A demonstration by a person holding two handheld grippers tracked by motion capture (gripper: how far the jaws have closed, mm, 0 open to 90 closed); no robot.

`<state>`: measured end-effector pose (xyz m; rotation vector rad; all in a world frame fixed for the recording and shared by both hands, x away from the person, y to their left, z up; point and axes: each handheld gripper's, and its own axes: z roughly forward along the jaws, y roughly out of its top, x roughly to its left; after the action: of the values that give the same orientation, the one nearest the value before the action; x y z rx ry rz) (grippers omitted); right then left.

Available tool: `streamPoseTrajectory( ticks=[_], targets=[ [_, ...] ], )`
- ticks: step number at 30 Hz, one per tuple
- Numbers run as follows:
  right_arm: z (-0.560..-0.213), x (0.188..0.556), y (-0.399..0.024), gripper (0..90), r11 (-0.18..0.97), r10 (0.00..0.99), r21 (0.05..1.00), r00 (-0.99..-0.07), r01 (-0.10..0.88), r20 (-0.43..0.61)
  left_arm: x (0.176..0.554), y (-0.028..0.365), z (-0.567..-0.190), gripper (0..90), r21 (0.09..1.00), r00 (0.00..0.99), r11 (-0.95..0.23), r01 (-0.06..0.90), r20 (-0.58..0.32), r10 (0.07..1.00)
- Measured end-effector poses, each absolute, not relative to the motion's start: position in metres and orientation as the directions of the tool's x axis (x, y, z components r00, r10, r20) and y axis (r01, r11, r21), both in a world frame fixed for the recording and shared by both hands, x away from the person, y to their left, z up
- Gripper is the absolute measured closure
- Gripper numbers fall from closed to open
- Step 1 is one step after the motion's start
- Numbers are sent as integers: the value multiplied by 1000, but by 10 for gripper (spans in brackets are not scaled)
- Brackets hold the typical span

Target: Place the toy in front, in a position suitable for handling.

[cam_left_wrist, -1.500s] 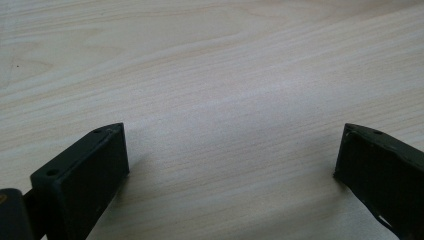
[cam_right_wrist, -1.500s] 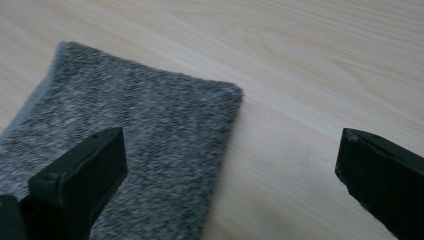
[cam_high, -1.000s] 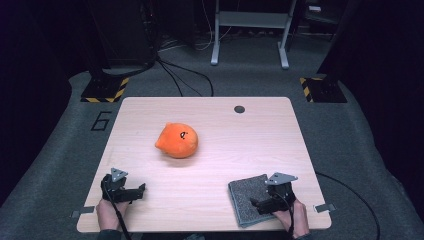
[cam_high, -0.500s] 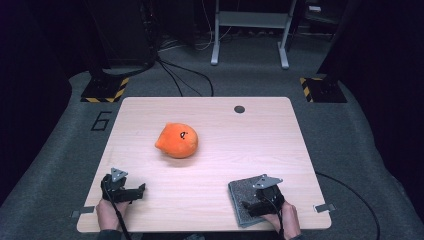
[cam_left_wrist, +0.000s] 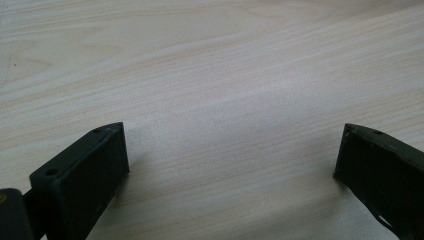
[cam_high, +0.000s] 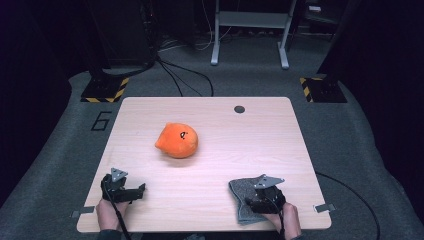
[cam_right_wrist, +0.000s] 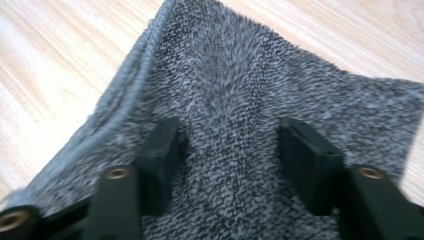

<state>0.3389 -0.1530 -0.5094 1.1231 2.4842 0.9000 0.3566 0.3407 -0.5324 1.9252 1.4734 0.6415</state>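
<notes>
A grey fuzzy cloth (cam_high: 239,192) lies at the table's near right, and my right gripper (cam_high: 251,203) is pressed down onto it. In the right gripper view the jaws have come partway together and a raised fold of the cloth (cam_right_wrist: 235,80) is bunched between them (cam_right_wrist: 230,145). My left gripper (cam_high: 140,189) rests on the table at the near left. Its jaws stand wide apart (cam_left_wrist: 230,160) over bare wood, holding nothing. An orange plush toy (cam_high: 177,141) with a small black mark sits left of the table's middle, apart from both grippers.
The light wooden table (cam_high: 260,140) has a dark round grommet (cam_high: 239,109) near its far edge. Grey carpet surrounds it, with cables, a white stand's legs (cam_high: 249,35) and striped floor blocks (cam_high: 105,91) behind.
My right gripper has slid leftward and nearer over the cloth, which has gone from a flat square to a bunched shape. The left gripper and the plush toy have not moved.
</notes>
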Motion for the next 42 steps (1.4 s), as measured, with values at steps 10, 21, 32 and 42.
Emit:
streamPoseTrajectory(
  ticks=[10, 21, 32, 42],
  targets=[
    [-509, 337, -153, 689, 499, 752, 646, -660, 577, 8, 357, 341, -532, 4, 726, 259, -183, 663, 7, 966],
    [-509, 335, -153, 762, 511, 743, 664, -669, 546, -22, 357, 341, -533, 4, 728, 257, -182, 661, 8, 966],
    [-494, 334, -162, 762, 503, 749, 693, -661, 517, -49, 357, 341, -533, 4, 730, 257, -181, 659, 7, 966],
    [-474, 339, -176, 762, 457, 775, 720, -632, 522, -34, 357, 341, -533, 4, 730, 257, -181, 659, 7, 966]
  ],
)
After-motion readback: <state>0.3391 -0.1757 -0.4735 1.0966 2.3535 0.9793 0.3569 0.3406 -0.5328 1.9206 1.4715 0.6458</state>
